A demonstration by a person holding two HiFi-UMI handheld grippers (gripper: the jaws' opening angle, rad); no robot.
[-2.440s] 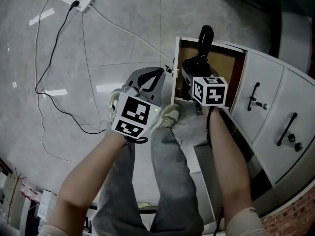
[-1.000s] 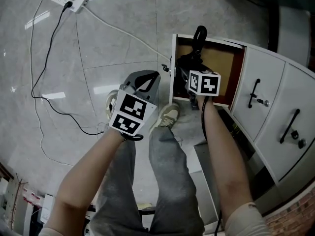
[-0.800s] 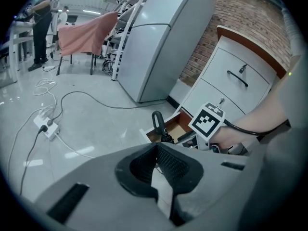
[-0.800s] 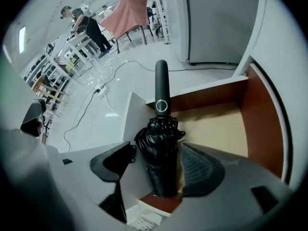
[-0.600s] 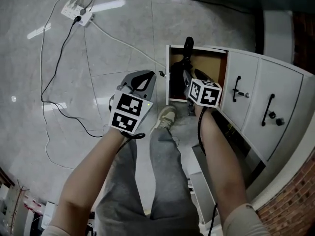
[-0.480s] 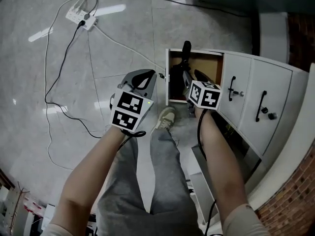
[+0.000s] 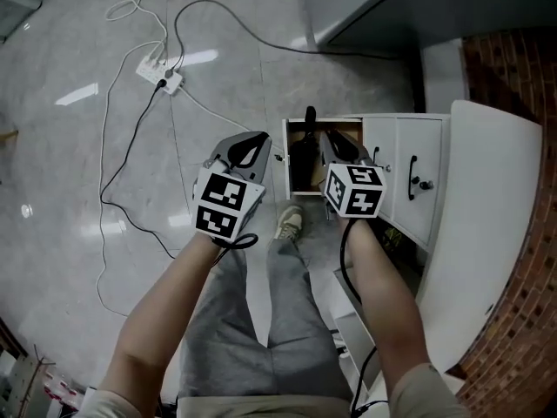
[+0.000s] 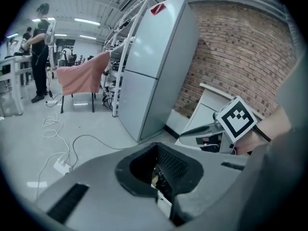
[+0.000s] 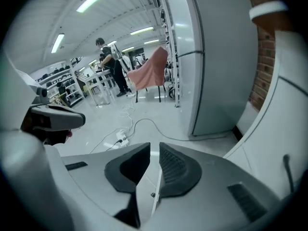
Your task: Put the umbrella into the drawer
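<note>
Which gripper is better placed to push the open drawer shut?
Probably the right gripper: it hangs over the drawer, its empty jaws just closing. The left gripper hangs over floor beside it.

On the grey floor tiles, a white power strip with white and black cables. To the right, white cabinet doors with black handles, next to a brick wall. Farther away, a tall grey refrigerator, a pink cloth over a chair, a standing person.
</note>
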